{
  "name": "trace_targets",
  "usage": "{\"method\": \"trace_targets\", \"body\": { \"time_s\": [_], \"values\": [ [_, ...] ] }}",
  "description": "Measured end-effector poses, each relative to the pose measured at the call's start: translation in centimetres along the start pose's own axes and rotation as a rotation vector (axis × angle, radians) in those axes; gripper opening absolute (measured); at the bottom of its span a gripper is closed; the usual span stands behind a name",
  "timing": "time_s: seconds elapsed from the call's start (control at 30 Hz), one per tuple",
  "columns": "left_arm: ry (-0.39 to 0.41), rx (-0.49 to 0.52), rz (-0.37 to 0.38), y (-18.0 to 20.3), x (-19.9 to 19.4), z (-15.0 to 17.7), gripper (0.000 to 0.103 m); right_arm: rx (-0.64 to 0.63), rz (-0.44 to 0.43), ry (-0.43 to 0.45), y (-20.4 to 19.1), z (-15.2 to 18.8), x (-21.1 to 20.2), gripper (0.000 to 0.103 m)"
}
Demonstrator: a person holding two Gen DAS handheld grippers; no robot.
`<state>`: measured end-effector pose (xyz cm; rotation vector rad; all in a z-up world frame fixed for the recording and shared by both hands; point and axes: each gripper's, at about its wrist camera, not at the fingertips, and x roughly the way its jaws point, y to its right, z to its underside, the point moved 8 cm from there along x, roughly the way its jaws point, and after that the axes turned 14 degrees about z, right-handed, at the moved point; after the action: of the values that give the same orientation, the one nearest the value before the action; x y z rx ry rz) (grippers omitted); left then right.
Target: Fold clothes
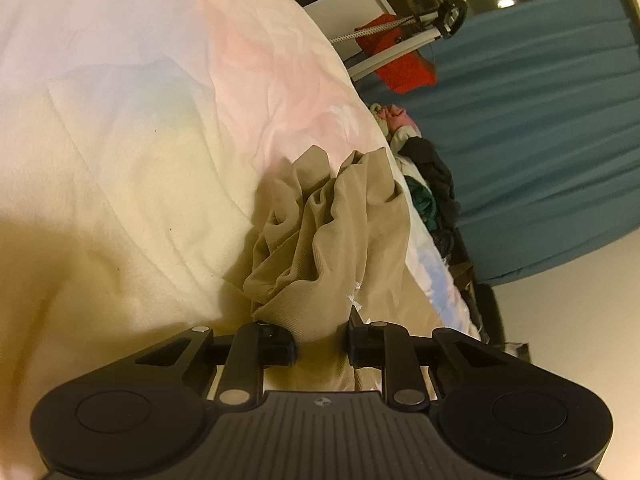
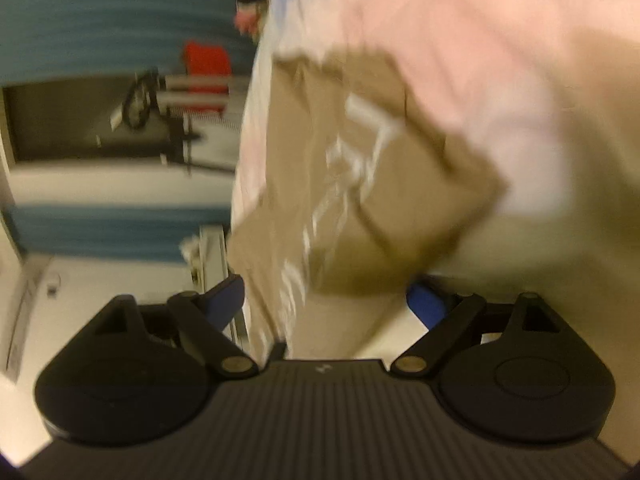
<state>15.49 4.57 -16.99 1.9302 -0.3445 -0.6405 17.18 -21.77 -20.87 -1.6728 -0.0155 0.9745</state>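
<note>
A tan garment with white print (image 1: 332,236) lies bunched on a pale pastel bedspread (image 1: 132,128). My left gripper (image 1: 322,338) has its jaws close together on a fold of the tan cloth at its near end. In the blurred right wrist view the same tan garment (image 2: 360,184) hangs or lies just ahead of my right gripper (image 2: 324,300). Its blue-padded jaws stand wide apart, with cloth between and above them, not pinched.
A pile of dark, green and pink clothes (image 1: 428,184) sits at the bed's far edge. A teal curtain (image 1: 540,140), a red item (image 1: 400,64) and a white frame (image 1: 400,40) stand beyond the bed. The bedspread also shows in the right wrist view (image 2: 500,60).
</note>
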Motion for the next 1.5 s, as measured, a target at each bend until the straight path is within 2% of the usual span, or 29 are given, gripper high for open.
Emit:
{"method": "trace_targets", "body": {
  "time_s": [0.07,0.1,0.2,0.27,0.37,0.43,0.57,0.67,0.77,0.9,1.03,1.23,1.3,1.4,1.5],
  "values": [
    [0.003,-0.007,0.009,0.0,0.1,-0.1,0.022,0.012,0.004,0.06,0.2,-1.1,-0.4,0.079],
    [0.004,-0.006,0.011,0.0,0.2,-0.2,0.022,0.021,0.006,0.075,0.3,-1.5,-0.4,0.078],
    [0.004,-0.002,0.015,0.1,0.4,-0.3,0.022,0.021,0.042,0.064,0.9,-2.0,0.3,0.062],
    [0.001,-0.001,0.02,0.1,0.5,-0.4,0.022,0.003,0.073,0.061,1.1,-2.3,0.9,0.041],
    [-0.006,-0.005,0.029,0.2,0.6,-0.5,0.022,-0.021,0.084,0.07,0.9,-2.8,1.0,0.027],
    [-0.008,0.006,0.038,0.8,0.6,-0.6,0.022,-0.043,0.079,0.096,0.6,-2.8,-0.2,0.023],
    [-0.027,-0.004,0.092,3.6,0.6,-1.2,0.02,-0.078,0.059,0.159,-1.9,-2.8,-3.8,0.022],
    [-0.085,0.017,0.134,8.0,1.7,-1.0,0.019,-0.122,0.044,0.226,-4.6,-4.4,-7.9,0.021],
    [-0.155,0.075,0.157,13.3,3.9,-0.1,0.019,-0.099,0.036,0.291,-5.9,-7.2,-12.3,0.021],
    [-0.242,0.089,0.141,19.4,10.0,1.7,0.019,-0.079,0.064,0.37,-6.9,-12.8,-16.8,0.021],
    [-0.3,0.111,0.117,25.1,18.9,3.4,0.019,-0.119,0.113,0.469,-8.3,-20.6,-19.7,0.021],
    [-0.269,0.258,0.216,33.0,30.9,5.3,0.019,-0.203,0.1,0.641,-11.3,-31.4,-21.3,0.021],
    [-0.27,0.318,0.223,33.5,34.1,6.5,0.019,-0.215,0.085,0.678,-10.8,-33.8,-20.9,0.021],
    [-0.275,0.405,0.232,32.8,38.0,8.6,0.019,-0.215,0.112,0.683,-7.5,-36.3,-18.5,0.021],
    [-0.351,0.447,0.185,28.1,40.9,11.5,0.019,-0.215,0.178,0.668,-3.2,-37.6,-15.4,0.021]
  ]
}}
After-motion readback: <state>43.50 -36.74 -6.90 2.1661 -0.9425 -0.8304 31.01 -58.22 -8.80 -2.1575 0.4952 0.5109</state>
